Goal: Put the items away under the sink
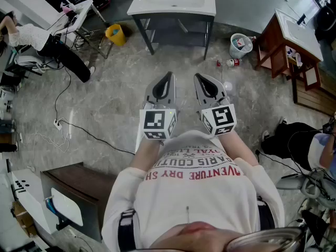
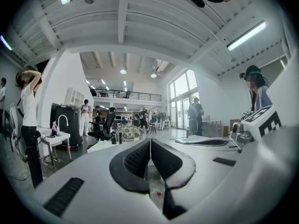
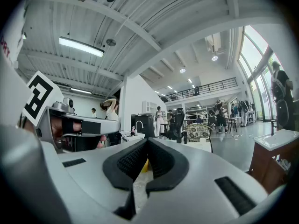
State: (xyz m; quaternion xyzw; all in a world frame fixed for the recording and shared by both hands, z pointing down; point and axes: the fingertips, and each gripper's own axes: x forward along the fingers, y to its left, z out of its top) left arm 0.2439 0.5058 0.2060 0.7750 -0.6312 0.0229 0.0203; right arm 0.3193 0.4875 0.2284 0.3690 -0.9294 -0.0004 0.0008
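A white sink [image 1: 173, 3] on a grey stand with a shelf below [image 1: 176, 34] stands ahead at the top of the head view. On the floor to its right lie a small bottle with a red cap [image 1: 230, 63] and a white bucket holding items [image 1: 240, 45]. A yellow bucket [image 1: 115, 34] sits to the sink's left. My left gripper [image 1: 168, 77] and right gripper [image 1: 198, 79] are held side by side in front of my chest, pointing at the sink. Both are shut with nothing between the pads, as the left gripper [image 2: 150, 143] and right gripper [image 3: 147, 141] views show.
A brown wooden vanity [image 1: 290, 34] stands at the right. A seated person [image 1: 39, 38] and a small white sink table [image 1: 79, 12] are at the left. Cables [image 1: 65, 127] trail across the floor. A dark cabinet [image 1: 73, 188] is at lower left, a black bag [image 1: 294, 138] at right.
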